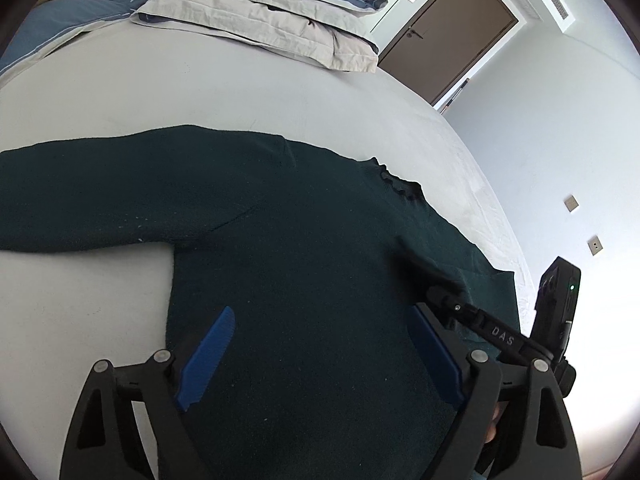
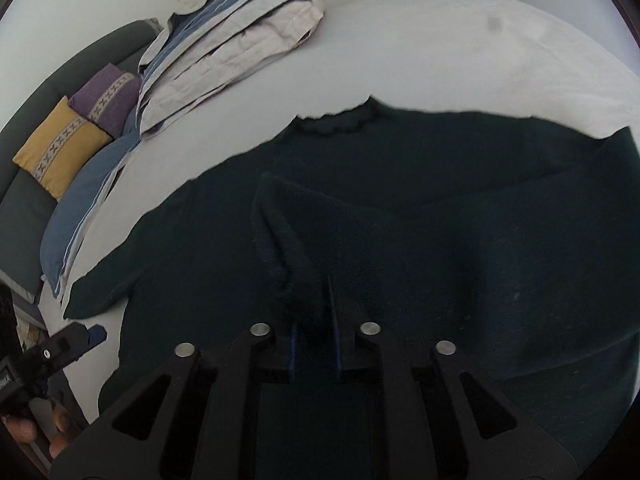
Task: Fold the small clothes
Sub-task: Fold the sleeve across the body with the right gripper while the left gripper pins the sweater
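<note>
**Dark sweater spread on the bed, one sleeve folded in**

The wide white-sheeted bed (image 1: 240,92) carries a dark green knitted sweater (image 1: 300,240), its lower hem cut off in both views. One sleeve lies folded across the body; its cuff sits between the narrowly parted blue pads of the right tool (image 2: 315,344), though contact is lost in shadow. The left tool (image 1: 320,356) hangs wide open, empty, above the sweater.

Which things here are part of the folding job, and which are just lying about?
Job: sweater; left tongs, open; right tongs, sleeve cuff between them.
Lying about: folded duvet; yellow cushion; purple cushion; door.
</note>
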Action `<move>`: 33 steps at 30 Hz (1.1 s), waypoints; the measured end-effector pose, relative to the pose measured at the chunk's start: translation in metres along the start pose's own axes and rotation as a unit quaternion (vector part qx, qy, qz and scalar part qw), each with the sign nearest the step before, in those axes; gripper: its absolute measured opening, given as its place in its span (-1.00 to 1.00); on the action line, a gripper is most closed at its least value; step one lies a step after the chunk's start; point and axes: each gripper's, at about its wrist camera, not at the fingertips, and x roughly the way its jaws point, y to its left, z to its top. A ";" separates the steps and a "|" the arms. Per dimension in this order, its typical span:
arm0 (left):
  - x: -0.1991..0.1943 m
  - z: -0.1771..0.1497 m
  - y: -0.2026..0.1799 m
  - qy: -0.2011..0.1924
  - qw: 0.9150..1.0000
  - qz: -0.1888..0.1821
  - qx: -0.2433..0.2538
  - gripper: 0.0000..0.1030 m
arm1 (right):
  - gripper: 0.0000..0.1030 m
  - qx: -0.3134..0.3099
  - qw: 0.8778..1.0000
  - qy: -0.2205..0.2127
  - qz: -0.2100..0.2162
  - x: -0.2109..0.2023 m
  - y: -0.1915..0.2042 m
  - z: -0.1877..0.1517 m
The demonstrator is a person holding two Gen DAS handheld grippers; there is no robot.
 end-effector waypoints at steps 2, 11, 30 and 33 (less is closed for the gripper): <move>0.009 0.003 -0.005 0.008 1.000 -0.009 0.000 0.74 | 0.06 0.009 1.000 -0.009 0.026 -0.007 -0.007 -0.044; 0.082 0.021 -0.064 0.056 0.997 -0.038 0.037 0.44 | 0.06 0.067 0.995 -0.069 0.034 -0.131 -0.060 -0.063; 0.100 0.047 -0.099 0.001 0.993 -0.002 0.114 -0.83 | 0.06 0.185 0.969 -0.157 -0.046 -0.227 -0.200 -0.032; 0.101 0.050 -0.083 -0.020 0.993 0.019 0.111 -0.83 | 0.06 0.198 0.968 -0.144 -0.063 -0.223 -0.227 -0.012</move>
